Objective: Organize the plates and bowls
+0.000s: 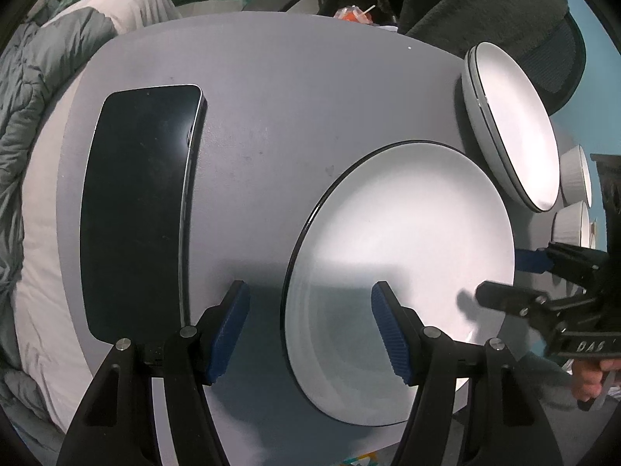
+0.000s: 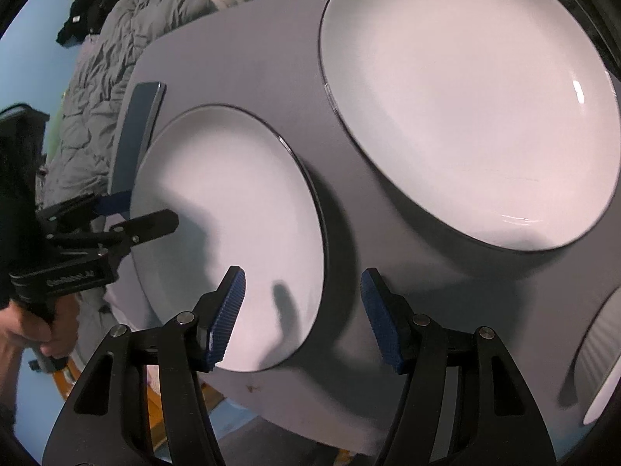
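Left tongs (image 1: 310, 330) and right tongs (image 2: 302, 318) spread apart, straddling opposite rims of near plate (image 1: 407, 252). Nothing on it. Stacked plates (image 2: 465, 97) toward far tabletop (image 1: 271, 116) edge, likewise bare.

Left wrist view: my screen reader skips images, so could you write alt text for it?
The open left gripper straddles the near rim of a white plate on a grey table. A dark phone lies left; stacked plates lie beyond, and the right gripper reaches in from the right.

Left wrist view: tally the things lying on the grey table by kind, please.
Plates: 2, near plate and far plate
Ribbed bowls: 2, upper bowl and lower bowl
Phone: 1
Total: 5; the right edge may hide more.
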The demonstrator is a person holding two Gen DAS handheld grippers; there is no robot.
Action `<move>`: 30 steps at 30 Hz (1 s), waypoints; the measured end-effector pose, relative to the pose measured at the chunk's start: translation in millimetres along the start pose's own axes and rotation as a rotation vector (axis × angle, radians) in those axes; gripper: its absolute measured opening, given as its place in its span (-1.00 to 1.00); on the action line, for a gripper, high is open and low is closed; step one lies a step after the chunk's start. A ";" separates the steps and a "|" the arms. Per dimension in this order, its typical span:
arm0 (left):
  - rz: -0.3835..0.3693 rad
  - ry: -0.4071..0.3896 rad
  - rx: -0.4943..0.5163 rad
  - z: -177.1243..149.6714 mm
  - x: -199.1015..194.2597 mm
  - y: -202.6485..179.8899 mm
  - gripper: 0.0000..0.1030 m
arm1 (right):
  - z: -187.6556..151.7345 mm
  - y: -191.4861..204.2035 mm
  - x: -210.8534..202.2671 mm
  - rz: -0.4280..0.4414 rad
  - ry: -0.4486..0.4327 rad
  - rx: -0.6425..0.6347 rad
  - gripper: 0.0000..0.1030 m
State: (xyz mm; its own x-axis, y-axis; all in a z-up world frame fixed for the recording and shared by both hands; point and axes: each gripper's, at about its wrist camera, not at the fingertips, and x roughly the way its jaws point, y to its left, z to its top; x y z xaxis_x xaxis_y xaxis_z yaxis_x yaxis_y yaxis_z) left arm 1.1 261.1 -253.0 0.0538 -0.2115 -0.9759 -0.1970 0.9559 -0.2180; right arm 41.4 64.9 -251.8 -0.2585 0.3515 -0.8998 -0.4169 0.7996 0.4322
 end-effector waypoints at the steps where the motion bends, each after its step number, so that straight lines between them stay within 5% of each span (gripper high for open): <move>1: -0.002 -0.001 -0.002 0.2 0.8 0.3 0.25 | -0.5 0.5 1.3 -0.002 0.003 -0.006 0.24; 6: -0.005 -0.005 -0.001 1.2 1.6 2.0 0.11 | 3.2 5.0 5.4 -0.016 -0.006 -0.032 0.13; 8: -0.004 -0.007 -0.004 3.2 3.1 -1.0 0.07 | 5.2 6.3 6.1 -0.006 -0.007 -0.038 -0.12; 15: -0.015 -0.001 -0.030 5.0 5.1 1.4 -0.48 | 8.4 6.5 8.9 -0.027 -0.007 -0.009 -0.29; 20: -0.021 -0.011 -0.041 -1.2 5.9 3.7 -0.51 | 9.5 -1.3 9.3 -0.030 -0.008 0.044 -0.63; 30: -0.036 0.005 -0.066 -15.1 7.7 12.2 -0.54 | 6.5 -2.8 8.2 -0.025 0.002 0.059 -0.66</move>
State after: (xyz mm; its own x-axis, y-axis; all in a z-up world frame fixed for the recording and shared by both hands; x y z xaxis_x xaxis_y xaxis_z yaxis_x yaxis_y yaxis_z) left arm -15.7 268.0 -263.4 0.0573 -0.2461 -0.9675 -0.2594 0.9322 -0.2525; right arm 46.1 68.7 -260.8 -0.2503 0.3297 -0.9103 -0.3710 0.8358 0.4048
